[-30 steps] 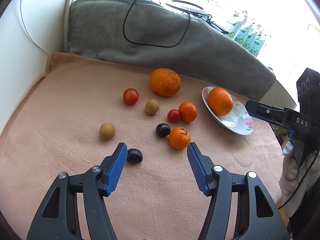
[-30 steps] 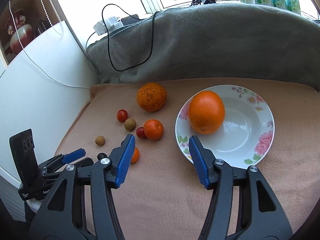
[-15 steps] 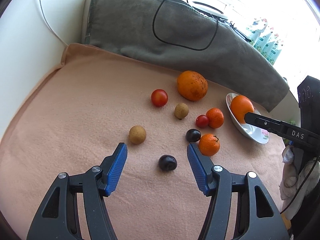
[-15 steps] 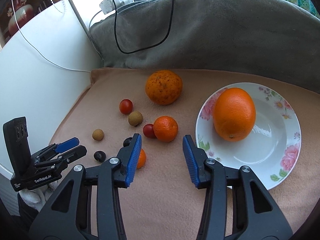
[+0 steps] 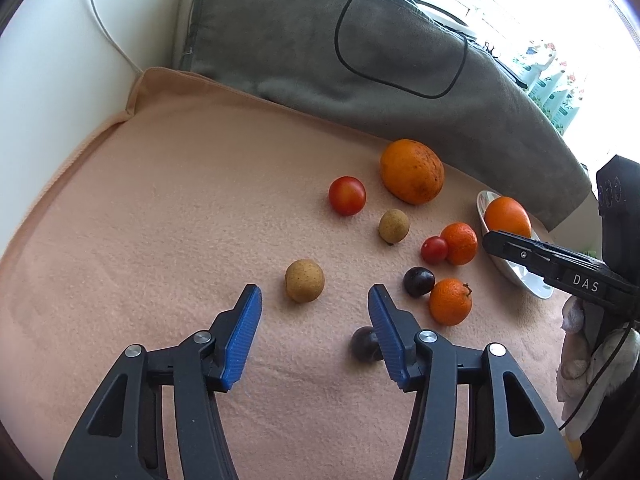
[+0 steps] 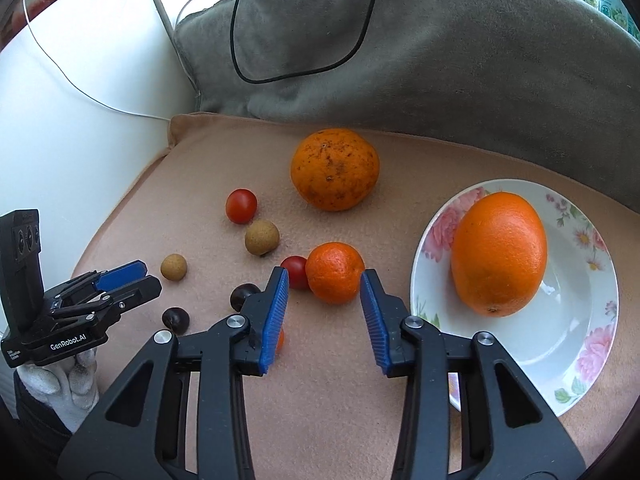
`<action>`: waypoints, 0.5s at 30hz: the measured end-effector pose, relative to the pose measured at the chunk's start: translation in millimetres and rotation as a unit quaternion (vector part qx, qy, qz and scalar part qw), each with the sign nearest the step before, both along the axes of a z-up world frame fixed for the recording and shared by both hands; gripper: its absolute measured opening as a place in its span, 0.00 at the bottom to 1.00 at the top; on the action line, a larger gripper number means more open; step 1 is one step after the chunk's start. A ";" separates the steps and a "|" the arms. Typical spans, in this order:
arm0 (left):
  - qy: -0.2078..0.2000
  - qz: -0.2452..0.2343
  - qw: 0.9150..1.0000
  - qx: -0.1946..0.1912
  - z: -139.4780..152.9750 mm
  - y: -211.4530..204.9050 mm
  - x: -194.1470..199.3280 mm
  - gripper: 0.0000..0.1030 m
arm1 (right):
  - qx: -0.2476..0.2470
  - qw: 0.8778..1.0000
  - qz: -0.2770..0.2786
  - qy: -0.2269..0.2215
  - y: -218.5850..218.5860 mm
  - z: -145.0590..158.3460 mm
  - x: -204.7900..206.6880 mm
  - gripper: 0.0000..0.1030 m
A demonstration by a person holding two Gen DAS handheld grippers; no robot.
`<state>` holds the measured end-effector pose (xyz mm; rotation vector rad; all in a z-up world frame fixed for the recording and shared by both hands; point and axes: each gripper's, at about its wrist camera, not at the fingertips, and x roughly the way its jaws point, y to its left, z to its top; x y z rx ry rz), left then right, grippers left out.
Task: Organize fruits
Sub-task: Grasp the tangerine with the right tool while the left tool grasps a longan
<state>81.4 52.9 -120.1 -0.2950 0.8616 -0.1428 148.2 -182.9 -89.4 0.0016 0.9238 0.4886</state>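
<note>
Bright daylight, strong fisheye warp in both views.
Light pours in from the window (image 5: 560, 8) behind, blown out to white w/ no detail. Soft short shadows under fruit on the blanket (image 5: 160, 220); glare spot on the plate (image 6: 548, 288). Dark vignette at corners, edges bent. Centre sharp; dark fruit (image 5: 364, 344) by the left pad slightly blurred.

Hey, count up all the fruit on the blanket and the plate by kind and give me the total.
Large oranges: 2, one on the blanket, one on the plate
Mandarins: 2
Cherry tomatoes: 2
Tan longans: 2
Dark purple grapes: 2
Total: 10
</note>
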 end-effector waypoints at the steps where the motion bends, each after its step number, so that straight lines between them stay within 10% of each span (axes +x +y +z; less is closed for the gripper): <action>1: 0.001 0.000 1.000 -0.001 -1.1 0.3 1.3 0.52 | -0.004 1.000 0.002 0.000 2.1 -0.7 1.0 0.38; 15: 0.019 -0.006 1.000 -0.006 -13.5 1.1 17.3 0.46 | -0.068 0.998 0.018 -0.006 23.6 -17.8 10.0 0.36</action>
